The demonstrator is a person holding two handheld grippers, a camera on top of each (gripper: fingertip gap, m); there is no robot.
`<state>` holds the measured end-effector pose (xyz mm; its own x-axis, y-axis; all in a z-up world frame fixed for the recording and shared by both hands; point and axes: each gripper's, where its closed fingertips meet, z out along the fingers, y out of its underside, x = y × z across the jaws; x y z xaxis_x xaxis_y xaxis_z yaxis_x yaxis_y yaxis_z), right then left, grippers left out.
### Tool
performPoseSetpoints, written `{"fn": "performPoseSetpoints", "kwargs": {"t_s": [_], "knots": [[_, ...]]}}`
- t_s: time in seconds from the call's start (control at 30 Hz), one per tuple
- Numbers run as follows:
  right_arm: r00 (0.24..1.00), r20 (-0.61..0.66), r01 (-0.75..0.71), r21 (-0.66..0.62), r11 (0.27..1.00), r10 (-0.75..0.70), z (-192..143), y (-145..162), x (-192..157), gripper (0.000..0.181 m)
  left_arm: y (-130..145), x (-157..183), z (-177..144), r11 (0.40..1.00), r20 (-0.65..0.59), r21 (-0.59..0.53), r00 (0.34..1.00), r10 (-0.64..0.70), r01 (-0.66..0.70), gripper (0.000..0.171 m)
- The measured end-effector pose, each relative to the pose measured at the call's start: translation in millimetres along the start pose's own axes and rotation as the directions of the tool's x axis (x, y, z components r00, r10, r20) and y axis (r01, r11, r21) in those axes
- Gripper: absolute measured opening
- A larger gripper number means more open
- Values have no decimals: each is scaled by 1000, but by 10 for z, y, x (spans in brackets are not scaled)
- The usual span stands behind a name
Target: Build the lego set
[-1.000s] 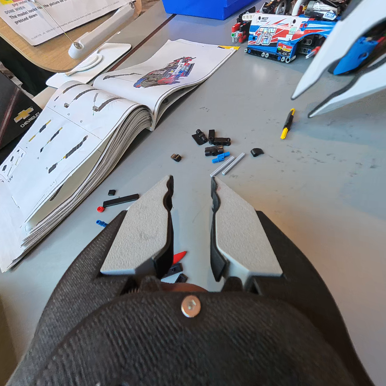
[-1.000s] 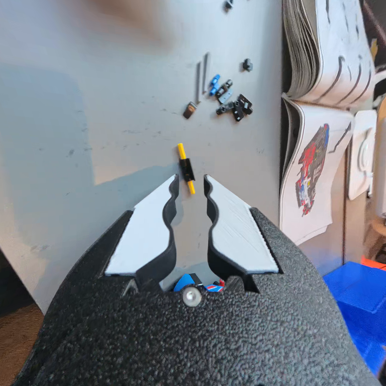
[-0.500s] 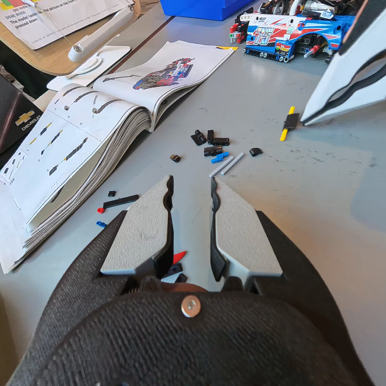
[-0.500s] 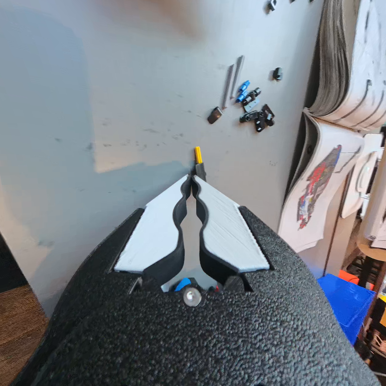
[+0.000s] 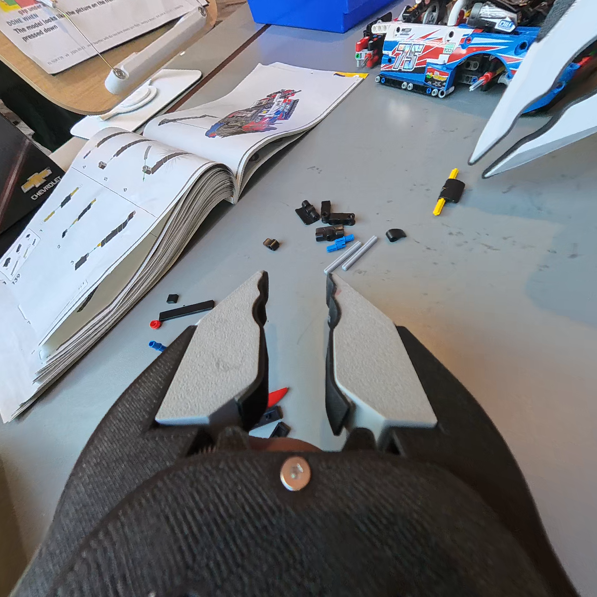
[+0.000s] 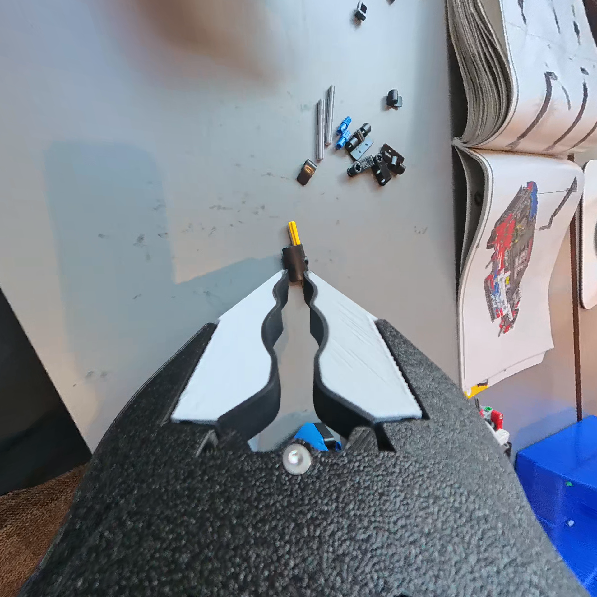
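Jaws first: the right gripper (image 6: 294,274) has its two white fingers drawn in to a narrow slot, the tips parted by about the width of one small part. Through its own camera the black connector on a yellow axle (image 6: 293,263) sits right at that slot, the black sleeve poking in between the tips and the yellow end pointing away. From the left wrist view, though, the same piece (image 5: 451,191) lies flat on the grey worktop (image 5: 452,323) just beyond the right gripper (image 5: 478,169), with a sliver of bare surface between them. So the fingers are not clamped on it; they hang over it, close but clear.

The left gripper (image 5: 295,277) is wide open, holding nothing and touching nothing, with bare worktop showing between its grey fingers and a red sliver (image 5: 277,395) and a couple of dark bits down near their base.

Ahead of it, mid-worktop, lies the loose pile: two grey axles (image 5: 352,253) side by side, a blue pin (image 5: 339,243) just beside them, a cluster of black connectors (image 5: 329,217) and a curved black piece (image 5: 395,234) off on its own. The instruction booklet (image 5: 193,161) lies open along the left edge. Toward the far edge stands the blue, white and red race car model (image 5: 436,61), with a blue bin (image 5: 316,13) beyond it.
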<state>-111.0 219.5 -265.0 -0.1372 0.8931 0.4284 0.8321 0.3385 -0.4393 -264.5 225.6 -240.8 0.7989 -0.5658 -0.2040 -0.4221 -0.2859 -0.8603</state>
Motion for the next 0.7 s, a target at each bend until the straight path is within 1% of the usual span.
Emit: {"fn": "performPoseSetpoints", "kwargs": {"t_s": [0.07,0.27,0.53,0.7], "knots": [[1000,2,0,3,1000,0,22,14,-11,5,-1,1,1,1000,0,0,1000,2,-2,33],[999,-7,-45,35,998,45,19,-4,66,6,-1,5,0,1000,-6,-1,1000,-3,3,33],[997,-31,-67,34,997,68,64,49,86,7,3,20,-2,1000,-15,-6,1000,-5,5,33],[998,-32,-51,38,998,52,81,60,50,8,5,19,-3,1000,-16,-8,1000,-4,4,33]]}}
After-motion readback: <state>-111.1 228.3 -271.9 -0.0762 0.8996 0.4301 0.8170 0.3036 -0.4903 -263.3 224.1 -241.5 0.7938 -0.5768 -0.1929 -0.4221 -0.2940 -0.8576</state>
